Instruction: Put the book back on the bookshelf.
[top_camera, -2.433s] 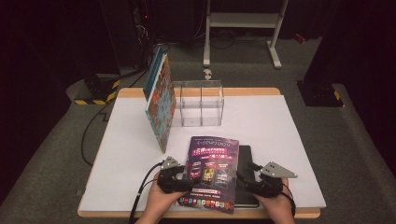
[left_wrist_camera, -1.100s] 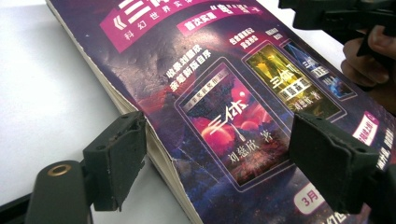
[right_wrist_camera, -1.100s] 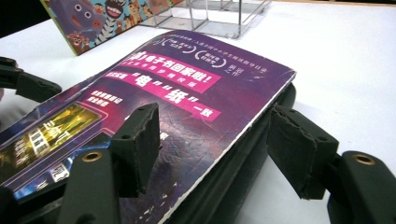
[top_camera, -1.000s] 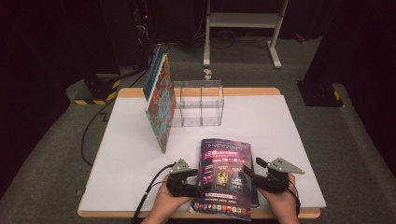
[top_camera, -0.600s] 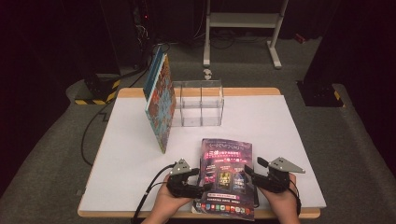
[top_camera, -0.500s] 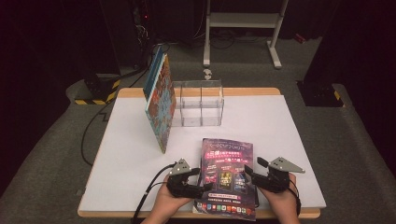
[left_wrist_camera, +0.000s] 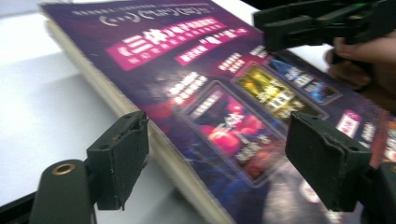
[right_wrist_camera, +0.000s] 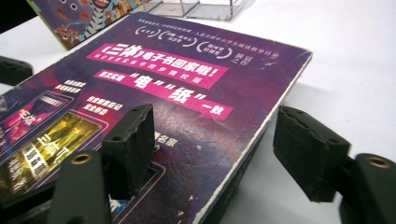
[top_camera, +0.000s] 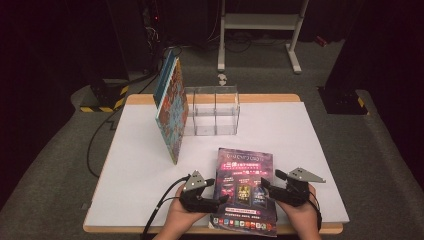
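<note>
Book [top_camera: 245, 190] lies flat on surface [top_camera: 310, 145]; my left gripper [top_camera: 220, 201] and right gripper [top_camera: 264, 185] straddle its edges, jaws apart. Closing unevenly could skew it off the near edge.

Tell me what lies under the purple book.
The purple book rests on the white table, its near edge reaching the table's front edge. Its cover hides whatever lies directly beneath.

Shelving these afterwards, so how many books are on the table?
3, perhaps more: a purple book lies flat at the near edge; two thin picture books lean against the clear organizer; others may hide behind.
</note>
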The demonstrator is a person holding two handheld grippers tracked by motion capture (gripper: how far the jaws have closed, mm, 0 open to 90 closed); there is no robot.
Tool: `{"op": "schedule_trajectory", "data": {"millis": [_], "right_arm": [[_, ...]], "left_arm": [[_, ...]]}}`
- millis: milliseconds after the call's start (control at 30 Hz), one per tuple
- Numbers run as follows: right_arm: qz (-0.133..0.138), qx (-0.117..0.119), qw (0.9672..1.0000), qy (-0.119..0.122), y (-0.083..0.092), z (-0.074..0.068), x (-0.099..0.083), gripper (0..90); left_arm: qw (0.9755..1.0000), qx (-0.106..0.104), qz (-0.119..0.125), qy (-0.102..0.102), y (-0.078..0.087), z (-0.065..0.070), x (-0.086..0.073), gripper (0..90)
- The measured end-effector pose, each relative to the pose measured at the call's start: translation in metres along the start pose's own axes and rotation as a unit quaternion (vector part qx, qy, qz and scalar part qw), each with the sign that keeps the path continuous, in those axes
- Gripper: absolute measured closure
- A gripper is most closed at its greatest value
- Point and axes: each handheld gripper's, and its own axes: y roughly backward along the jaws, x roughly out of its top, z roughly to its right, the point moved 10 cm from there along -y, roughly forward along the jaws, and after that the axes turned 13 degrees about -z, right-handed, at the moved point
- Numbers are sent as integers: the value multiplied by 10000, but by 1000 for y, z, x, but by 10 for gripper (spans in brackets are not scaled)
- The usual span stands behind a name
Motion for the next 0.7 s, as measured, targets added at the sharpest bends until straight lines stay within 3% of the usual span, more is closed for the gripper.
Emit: {"op": "schedule_trajectory", "data": {"millis": [100, 267, 367, 700], "right_arm": [[-84, 38, 10000, -32, -2, -1, -2, 245], [-194, 220, 9995, -115, -5, -5, -4, 195], [-239, 281, 9992, -145, -8, -7, -5, 159], [-359, 305, 9985, -281, -11, -8, -4, 142]], "left_arm": [[9999, 160, -13, 19, -3, -7, -2, 205], [9997, 142, -30, 185, -8, -9, -2, 175], [9998, 37, -57, 209, -10, -6, -3, 185], [9997, 78, -163, 185, -12, -5, -3, 200]]}}
